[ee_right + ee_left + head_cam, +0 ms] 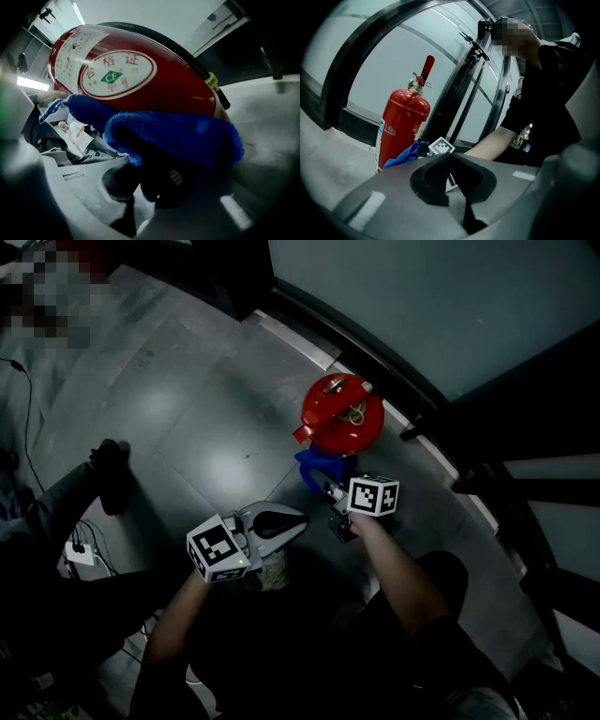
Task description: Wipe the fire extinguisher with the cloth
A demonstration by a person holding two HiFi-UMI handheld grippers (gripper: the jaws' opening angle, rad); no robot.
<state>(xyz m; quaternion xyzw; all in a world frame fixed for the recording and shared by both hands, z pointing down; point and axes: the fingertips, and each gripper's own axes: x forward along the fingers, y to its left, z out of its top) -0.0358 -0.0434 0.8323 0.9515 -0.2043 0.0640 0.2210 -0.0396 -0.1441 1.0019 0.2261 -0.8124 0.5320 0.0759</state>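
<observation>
1. The red fire extinguisher (343,413) stands upright on the floor (187,427), close to the far glass wall.
2. The right gripper (157,185) has its fingers clamped on the blue cloth (173,133), which lies against the cylinder's near side.
3. The left gripper (447,180), fingers together and empty, hangs near-left and braces nothing.
4. Risk: a hard sideways wipe could tip the unbraced cylinder, or drag the cloth out of the fingers.

Glossy red fire extinguisher (154,75); fuzzy blue cloth (178,133); smooth grey floor (178,418).

The fire extinguisher (187,89) bears an oval label (117,74) reading 合格证, CF.
</observation>
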